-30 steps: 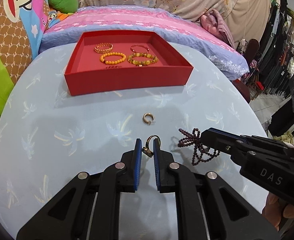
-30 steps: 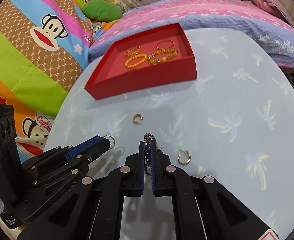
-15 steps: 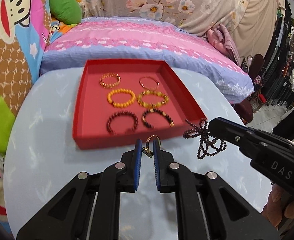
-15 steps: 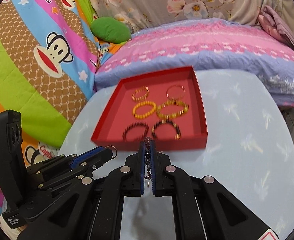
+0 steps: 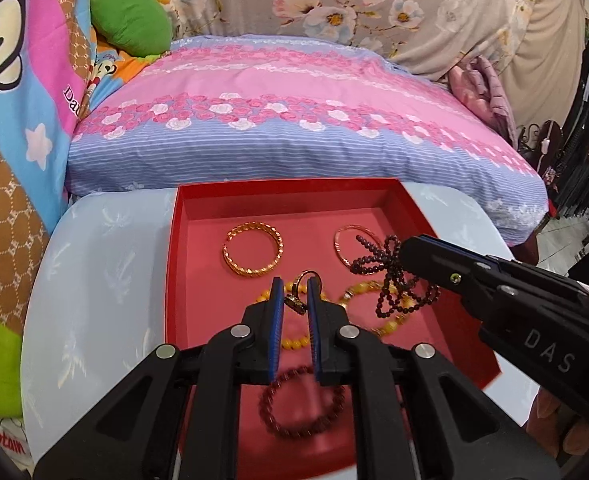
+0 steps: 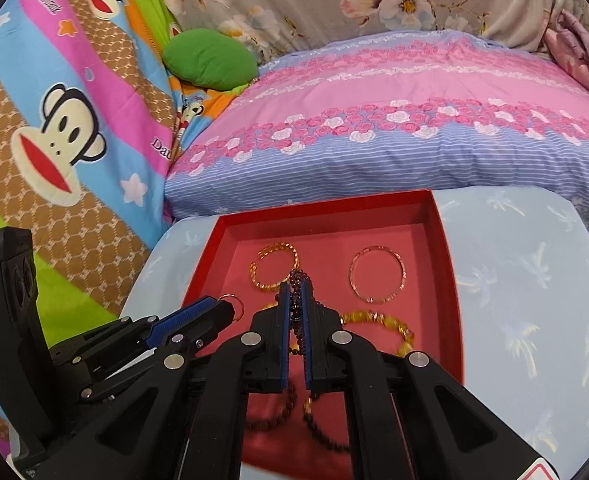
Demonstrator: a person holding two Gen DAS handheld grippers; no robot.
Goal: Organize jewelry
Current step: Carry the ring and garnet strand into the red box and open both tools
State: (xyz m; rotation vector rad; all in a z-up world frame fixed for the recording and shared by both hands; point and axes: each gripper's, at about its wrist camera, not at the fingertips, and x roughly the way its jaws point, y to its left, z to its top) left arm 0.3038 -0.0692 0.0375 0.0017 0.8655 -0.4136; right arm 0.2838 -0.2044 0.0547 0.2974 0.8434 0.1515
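The table (image 5: 106,264), draped in a pale blue palm-print cloth, stands against a pink-and-lilac bed (image 5: 294,120), so the work surface sits within my reach. On the table's far part lies the red tray (image 5: 172,280), open-topped and shallow-walled so that pieces can be lowered in from above. Inside it the bracelets lie flat and apart, each in its own place: a twisted gold bangle (image 5: 253,253) far left, a thin rose-gold bangle (image 6: 377,275) far right, amber bead bracelets (image 6: 390,324) in the middle row, a dark bead bracelet (image 5: 302,404) nearest.

My right claw (image 6: 294,292) hangs over the tray's middle, pressed together on a dark purple bead strand (image 5: 390,276) whose loops dangle free below the tips; pinching a few beads keeps the strand from sliding out. My left claw (image 5: 294,292) hangs over the tray just beside it, pinching a small gold hoop earring (image 5: 303,290) by its clasp end, the ring standing up between the blue pads (image 5: 277,312). I judge both pieces are held above the tray for setting down in a free spot.
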